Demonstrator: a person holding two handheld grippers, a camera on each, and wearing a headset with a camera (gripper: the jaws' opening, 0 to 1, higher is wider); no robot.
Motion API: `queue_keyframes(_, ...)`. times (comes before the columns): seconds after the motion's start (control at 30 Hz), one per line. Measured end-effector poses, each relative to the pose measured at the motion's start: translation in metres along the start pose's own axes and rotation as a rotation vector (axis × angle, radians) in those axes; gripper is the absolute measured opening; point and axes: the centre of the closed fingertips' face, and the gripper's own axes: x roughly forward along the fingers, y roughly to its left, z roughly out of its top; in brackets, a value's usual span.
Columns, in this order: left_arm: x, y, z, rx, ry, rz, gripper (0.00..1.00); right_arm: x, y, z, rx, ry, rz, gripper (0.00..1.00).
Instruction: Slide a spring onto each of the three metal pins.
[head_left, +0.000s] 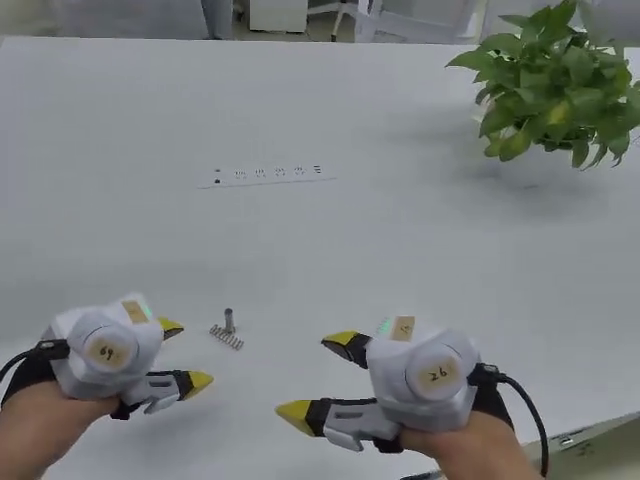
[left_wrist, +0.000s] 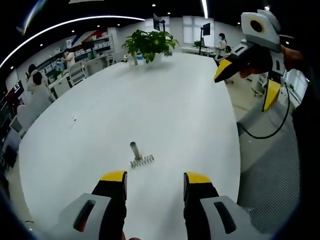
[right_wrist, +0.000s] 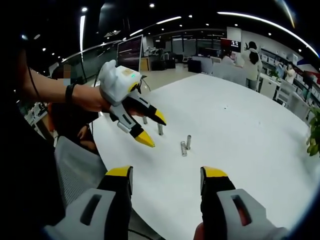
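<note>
Left claw: the left gripper (head_left: 183, 353), lower left of the head view, has its jaws spread wide with nothing between them.
Right claw: the right gripper (head_left: 318, 378), lower centre-right, is equally wide and empty.
Spring: the spring (head_left: 227, 337) lies flat on the table between the two grippers, closer to the left one. It is right at the foot of the pin; I cannot tell whether they touch.
Pin: the pin (head_left: 229, 320) stands upright just above the spring in the frame and is bare.
More pins: the right gripper view shows a second pin (right_wrist: 160, 129), upright and bare, close by the left gripper's tips. A third may stand behind those tips, but it is too hidden to say.
Step in hand (judgement): picking up the spring. No pin carries one, so the task is at its start.
Doing it well: pinch the spring across its coils near one end, lightly so they do not crush, and leave the other end free. Steady the pin low down with the other claw in case it is free-standing. Line the bore up over the pin top, then slide it down.
Risk: the spring is small and round, so it may roll or flick off the tips.
Surface: the table (head_left: 400, 200) is white, smooth and matte, with a row of sockets (head_left: 265, 175) at upper centre.
Far edge: a potted plant (head_left: 560, 80) sits at upper right.
Room: an open office with desks, monitors and ceiling strip lights, and people at the far desks.
</note>
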Motion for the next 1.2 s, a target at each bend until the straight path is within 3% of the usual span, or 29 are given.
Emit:
queue_keyframes(0.17, 0.022, 0.007, 0.000, 0.021, 0.031, -0.005, 0.37, -0.004, -0.001, -0.006, 0.009, 0.007, -0.008, 0.53)
queue_keyframes(0.53, 0.062, 0.009, -0.008, 0.091, 0.106, -0.049, 0.35, -0.011, -0.003, -0.016, 0.037, 0.011, -0.018, 0.52)
queue_keyframes(0.8, 0.068, 0.010, -0.007, 0.081, 0.131, -0.063, 0.34, -0.012, -0.009, -0.023, 0.058, 0.013, -0.025, 0.51)
queue_keyframes(1.0, 0.074, 0.010, -0.012, 0.077, 0.159, -0.081, 0.33, -0.009, -0.008, -0.022, 0.061, 0.009, -0.015, 0.51)
queue_keyframes(1.2, 0.063, 0.002, -0.018, 0.062, 0.182, -0.068, 0.27, -0.005, -0.012, -0.026, 0.082, 0.009, -0.028, 0.51)
